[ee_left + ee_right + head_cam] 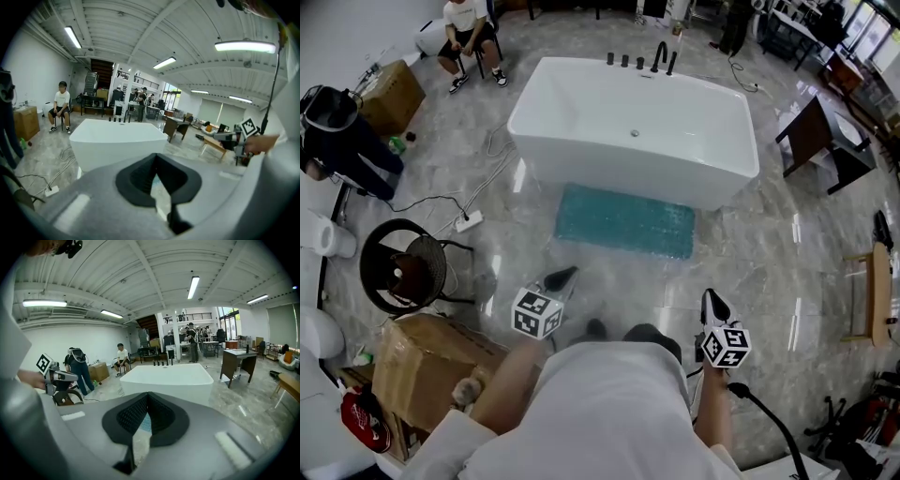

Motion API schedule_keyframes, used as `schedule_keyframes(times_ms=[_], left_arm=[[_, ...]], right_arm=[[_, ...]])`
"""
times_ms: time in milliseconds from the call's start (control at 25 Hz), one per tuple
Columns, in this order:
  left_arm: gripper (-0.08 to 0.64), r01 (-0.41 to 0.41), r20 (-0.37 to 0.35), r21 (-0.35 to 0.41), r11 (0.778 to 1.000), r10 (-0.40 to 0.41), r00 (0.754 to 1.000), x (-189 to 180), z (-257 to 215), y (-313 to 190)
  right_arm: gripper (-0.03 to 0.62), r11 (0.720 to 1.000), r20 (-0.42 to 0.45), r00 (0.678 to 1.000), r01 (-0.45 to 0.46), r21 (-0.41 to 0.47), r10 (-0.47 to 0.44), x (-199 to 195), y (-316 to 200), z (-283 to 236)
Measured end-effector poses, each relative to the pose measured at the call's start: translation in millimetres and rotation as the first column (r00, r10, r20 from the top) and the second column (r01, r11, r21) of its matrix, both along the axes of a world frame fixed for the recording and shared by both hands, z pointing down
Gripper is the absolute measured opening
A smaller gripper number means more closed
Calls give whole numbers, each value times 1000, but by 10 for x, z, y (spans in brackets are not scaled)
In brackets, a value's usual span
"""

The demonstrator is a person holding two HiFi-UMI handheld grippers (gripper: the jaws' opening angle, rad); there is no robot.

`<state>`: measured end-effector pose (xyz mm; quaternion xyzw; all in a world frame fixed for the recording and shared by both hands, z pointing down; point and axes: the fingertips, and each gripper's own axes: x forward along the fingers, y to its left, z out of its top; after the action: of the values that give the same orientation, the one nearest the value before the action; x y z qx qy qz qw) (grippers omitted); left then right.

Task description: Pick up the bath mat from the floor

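The teal bath mat (625, 220) lies flat on the grey marble floor, against the front of the white bathtub (637, 127). My left gripper (562, 277) is held low on the near side of the mat, at its left, shut and empty. My right gripper (712, 305) hangs further back on the right, also shut with nothing in it. In the left gripper view the shut jaws (156, 158) point at the bathtub (117, 140). In the right gripper view a sliver of the mat (146, 423) shows below the closed gripper (147, 397).
A black wire chair (403, 267) and a cardboard box (431, 366) stand at my left. A power strip (469, 221) with cables lies left of the mat. A dark desk (816, 141) and a wooden bench (879, 291) are at the right. A person (469, 37) sits beyond the tub.
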<state>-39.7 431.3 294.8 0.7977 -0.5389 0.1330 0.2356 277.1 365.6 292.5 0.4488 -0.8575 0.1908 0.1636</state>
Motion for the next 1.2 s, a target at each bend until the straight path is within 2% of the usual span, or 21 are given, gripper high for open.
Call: schedule_keyframes(times_ms=[280, 520, 840, 1200], left_arm=[[2, 18, -1, 4, 1000, -18, 1000, -130, -7, -44], [2, 55, 7, 0, 998, -55, 998, -268, -3, -211], [2, 100, -8, -11, 995, -100, 995, -370, 35, -777], [2, 142, 20, -39, 989, -141, 990, -267, 130, -1806]], right_arm=[[5, 999, -19, 999, 46, 4, -45, -180, -9, 19], [5, 997, -16, 997, 80, -3, -80, -339, -307, 50], [5, 991, -3, 991, 131, -9, -131, -517, -1105, 128], [6, 983, -8, 983, 181, -39, -181, -466, -2275, 268]])
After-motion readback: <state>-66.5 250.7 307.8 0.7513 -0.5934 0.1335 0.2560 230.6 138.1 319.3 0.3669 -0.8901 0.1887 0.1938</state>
